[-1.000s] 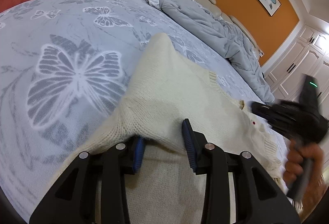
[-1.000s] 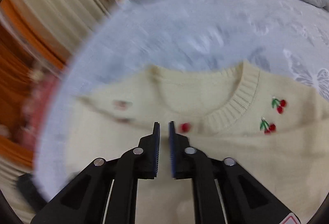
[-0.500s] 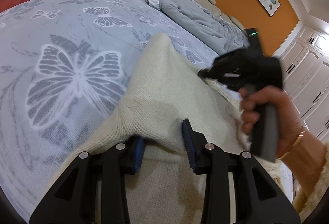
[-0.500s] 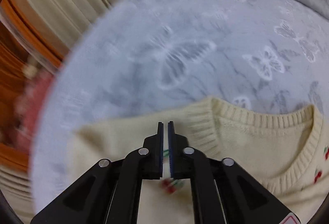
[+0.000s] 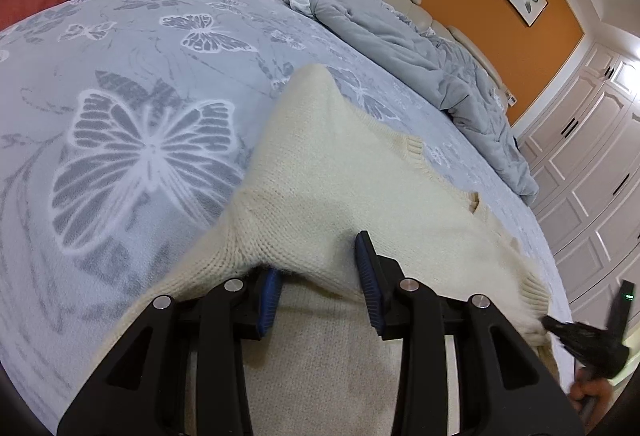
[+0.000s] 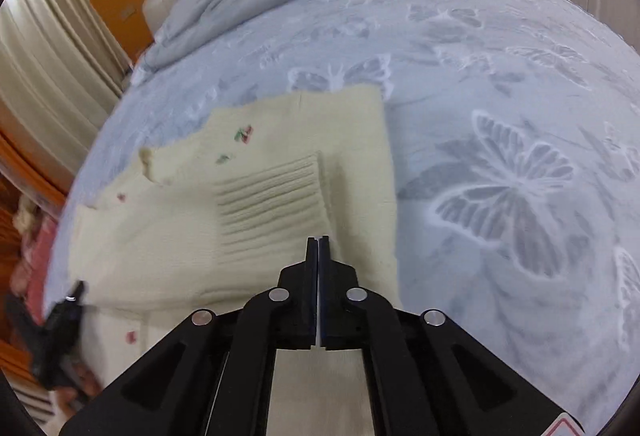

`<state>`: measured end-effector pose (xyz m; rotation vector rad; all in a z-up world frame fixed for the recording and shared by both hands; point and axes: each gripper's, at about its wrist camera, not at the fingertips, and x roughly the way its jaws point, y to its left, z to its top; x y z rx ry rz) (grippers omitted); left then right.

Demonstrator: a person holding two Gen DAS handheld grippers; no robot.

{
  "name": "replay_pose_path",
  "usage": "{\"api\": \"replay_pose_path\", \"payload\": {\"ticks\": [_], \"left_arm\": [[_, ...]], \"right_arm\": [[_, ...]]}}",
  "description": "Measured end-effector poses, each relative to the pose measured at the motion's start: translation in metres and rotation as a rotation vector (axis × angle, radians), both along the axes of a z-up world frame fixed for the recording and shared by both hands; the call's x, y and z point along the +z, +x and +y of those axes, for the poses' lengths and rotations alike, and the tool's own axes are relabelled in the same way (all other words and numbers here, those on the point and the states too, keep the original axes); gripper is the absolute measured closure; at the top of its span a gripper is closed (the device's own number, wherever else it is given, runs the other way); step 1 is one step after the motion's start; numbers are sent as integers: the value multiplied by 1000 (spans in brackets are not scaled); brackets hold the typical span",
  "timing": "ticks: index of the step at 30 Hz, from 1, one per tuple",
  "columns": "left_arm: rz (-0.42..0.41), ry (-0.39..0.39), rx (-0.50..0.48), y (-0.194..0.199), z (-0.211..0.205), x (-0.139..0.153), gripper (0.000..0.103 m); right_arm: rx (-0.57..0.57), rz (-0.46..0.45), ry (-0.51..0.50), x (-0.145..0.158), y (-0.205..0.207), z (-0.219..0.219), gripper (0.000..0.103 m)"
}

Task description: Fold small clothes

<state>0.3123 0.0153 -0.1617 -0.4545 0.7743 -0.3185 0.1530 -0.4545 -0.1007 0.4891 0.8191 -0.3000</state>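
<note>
A cream sweater (image 5: 344,171) is lying partly folded on the butterfly-print bed (image 5: 132,83), the left gripper (image 5: 320,276) pinching a bunched fold of it between part-open jaws while the right gripper (image 6: 319,256), jaws closed on nothing, is hovering over its ribbed hem.

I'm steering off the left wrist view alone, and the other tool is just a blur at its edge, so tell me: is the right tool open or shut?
Observer: Shut. In the right wrist view the right tool has its jaws together, and no cloth shows between them.
Operator: Where is it aimed?
Observer: At a folded-over part of the cream sweater, beside a ribbed band.
Operator: Any pattern on that sweater?
Observer: Yes, small cherry embroidery near the neck opening.
</note>
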Motion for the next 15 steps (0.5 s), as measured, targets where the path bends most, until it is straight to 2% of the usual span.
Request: {"api": "replay_pose_path", "payload": {"ticks": [1,2,3,4,6,7,8,9,10,11,13,15], "left_arm": [[6,15,2,1,-2,1,68],[10,24,3,1,-3,2,68],[19,47,2,2,-6,4,68],[29,70,3,3,-9,6,68],[64,118,-8,5,-13,13,65],[89,149,-35,4,-14,18,58],[113,176,-62,1,-15,24,51],[145,197,-87,-9,-11,34,24],[160,196,-98,-20,-5,42,6],[152,180,-99,-35,4,52,6],[140,177,-90,-71,29,71,5],[185,170,-79,-104,55,77,5]], "right_arm": [[33,2,-11,2,-3,3,98],[47,36,-35,-4,-1,2,102],[42,140,-64,-20,1,-4,103],[42,128,-36,-24,-1,-6,103],[-17,123,-3,-10,-8,-8,103],[-49,123,-21,6,-23,-6,96],[-60,116,-44,20,-38,0,85],[-62,106,-55,31,-55,6,78],[-52,93,-48,42,-82,14,57],[-53,90,-44,48,-106,21,41],[-52,104,-32,52,-150,39,36],[-46,144,-14,43,-175,58,36]]}}
